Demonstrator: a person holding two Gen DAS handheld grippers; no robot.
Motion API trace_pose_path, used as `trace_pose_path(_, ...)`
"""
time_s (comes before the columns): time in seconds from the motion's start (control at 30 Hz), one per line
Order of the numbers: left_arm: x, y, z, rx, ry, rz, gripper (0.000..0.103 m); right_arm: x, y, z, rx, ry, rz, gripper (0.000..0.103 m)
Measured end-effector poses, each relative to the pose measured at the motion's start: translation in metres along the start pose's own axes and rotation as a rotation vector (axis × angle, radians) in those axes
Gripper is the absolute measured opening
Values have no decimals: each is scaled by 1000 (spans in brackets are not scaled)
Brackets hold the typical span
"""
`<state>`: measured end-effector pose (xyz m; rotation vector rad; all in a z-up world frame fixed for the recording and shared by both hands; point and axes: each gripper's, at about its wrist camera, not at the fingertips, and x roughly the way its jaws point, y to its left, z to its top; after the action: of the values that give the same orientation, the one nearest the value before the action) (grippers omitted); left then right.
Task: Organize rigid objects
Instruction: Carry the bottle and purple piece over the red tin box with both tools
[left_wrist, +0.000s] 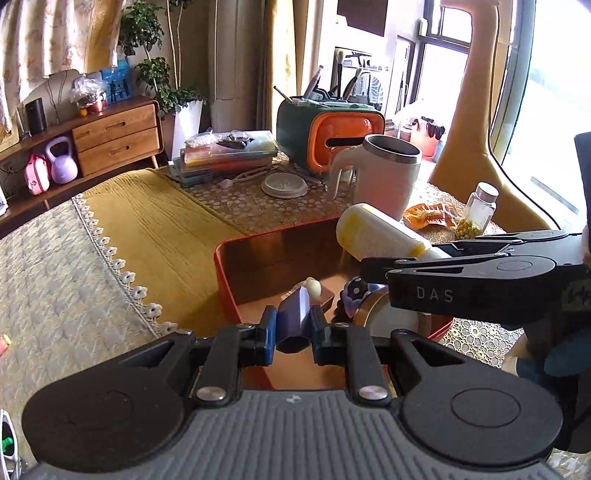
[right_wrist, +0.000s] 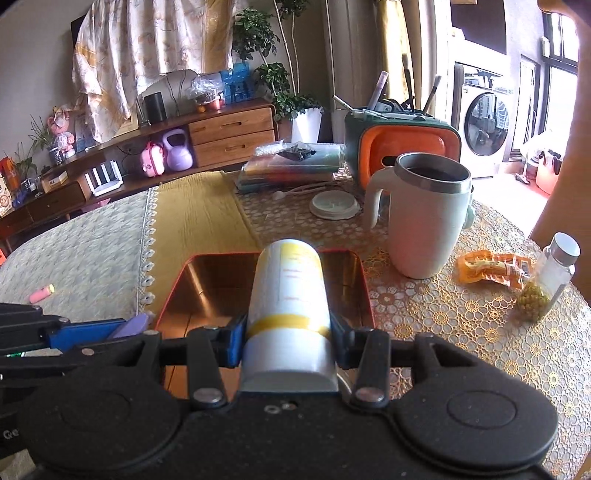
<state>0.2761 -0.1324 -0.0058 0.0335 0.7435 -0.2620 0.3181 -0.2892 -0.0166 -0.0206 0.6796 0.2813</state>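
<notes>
Red tray on desk, holding small mixed items. Left gripper clamped on purple block. Right gripper grasping white-and-yellow bottle above tray.

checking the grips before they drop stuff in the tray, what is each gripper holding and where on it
Left gripper: small purple block, pinched across its near end. Right gripper: white and yellow bottle, clamped across its white cap end by the yellow band.

Glossy metal tray, matt plastic bottle, steel-rimmed mug, lace-pattern tablecloth.
</notes>
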Motion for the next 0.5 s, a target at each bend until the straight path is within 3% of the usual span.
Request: trace_pose_path(0.5,68,-11,-3,3,124,14,18,34,-16,8,-3,43,22,43)
